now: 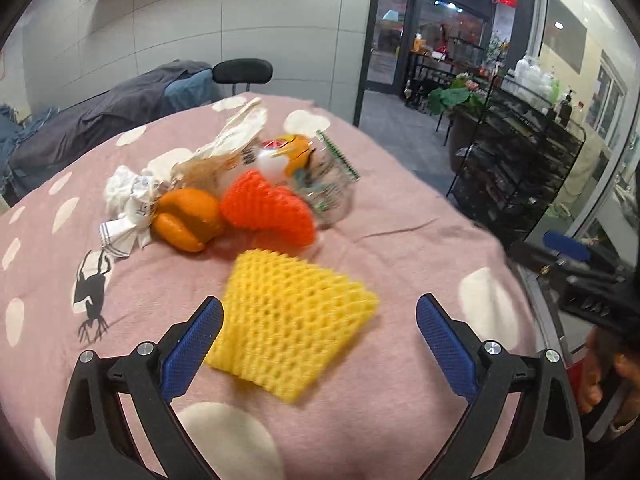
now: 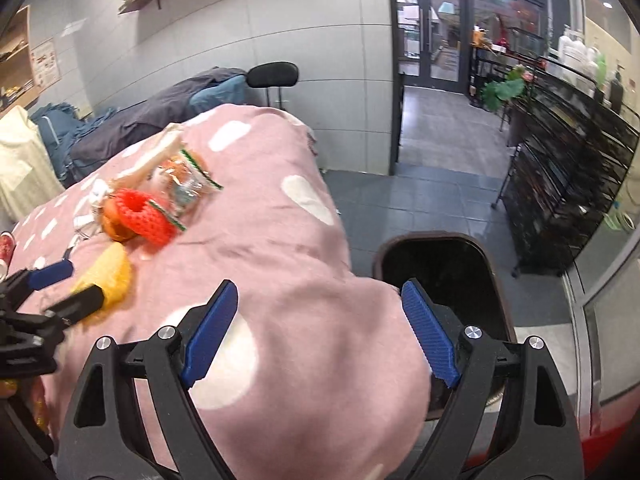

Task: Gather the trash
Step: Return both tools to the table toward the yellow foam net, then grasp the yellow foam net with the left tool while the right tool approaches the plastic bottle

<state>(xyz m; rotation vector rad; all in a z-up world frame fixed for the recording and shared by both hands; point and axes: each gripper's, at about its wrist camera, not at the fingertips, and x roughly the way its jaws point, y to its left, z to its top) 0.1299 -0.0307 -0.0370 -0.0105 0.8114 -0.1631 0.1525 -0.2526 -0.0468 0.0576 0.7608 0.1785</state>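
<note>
Between the spread left tongs [image 1: 320, 312], yellow foam net [image 1: 294, 322] is lying on the pink-clothed bench [image 1: 420, 240], unpinched. Just beyond it, orange foam net [image 1: 268, 210], orange peel [image 1: 186, 218], crumpled tissue [image 1: 128, 196] and clear wrapper [image 1: 332, 184] are sitting heaped. Right tongs [image 2: 318, 300] are gaping wide, empty, with a dark bin [image 2: 444, 268] just past their tips.

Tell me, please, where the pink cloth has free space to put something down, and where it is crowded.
Free: the pink cloth between the trash pile and the dark bin, and its near edge. Crowded: the far left, around the orange foam net, crumpled paper and yellow foam net.
</note>
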